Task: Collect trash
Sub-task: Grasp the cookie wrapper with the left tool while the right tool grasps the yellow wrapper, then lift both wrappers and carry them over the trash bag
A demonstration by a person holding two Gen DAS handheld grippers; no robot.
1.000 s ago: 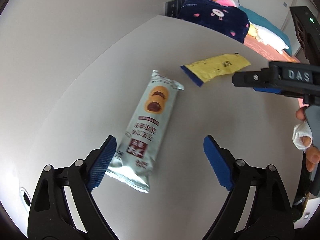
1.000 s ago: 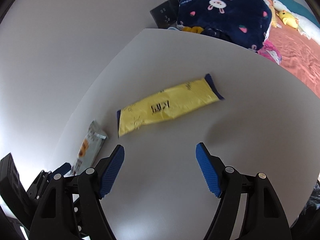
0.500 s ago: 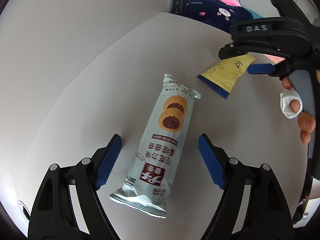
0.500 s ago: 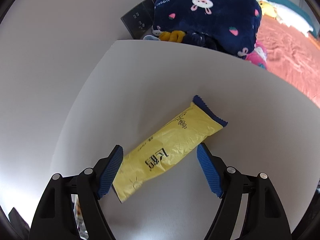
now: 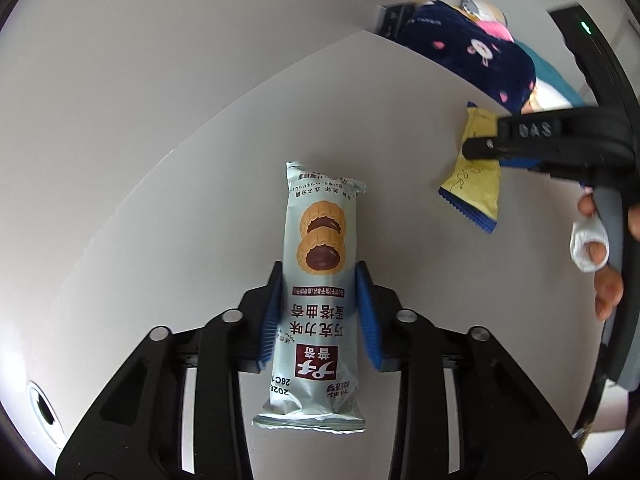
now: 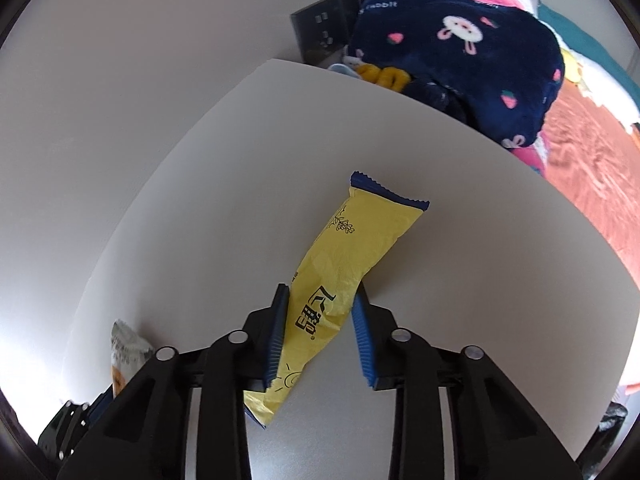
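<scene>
A pale green biscuit wrapper lies lengthwise on the white table. My left gripper is shut on it, with a blue pad against each long side. A yellow wrapper with blue ends lies on the table further right. My right gripper is closed around its lower half, with both pads touching it. In the left wrist view the yellow wrapper shows at the right under the right gripper's black body. The green wrapper's end shows at the lower left of the right wrist view.
A navy rabbit-print blanket is heaped beyond the table's far edge, with a bed to the right. A dark wall socket panel sits on the wall behind. The table edge runs close behind the wrappers.
Both grippers moved forward over their wrappers and closed. The left one went from open to shut on the green wrapper, the right one from open to shut on the yellow wrapper.
</scene>
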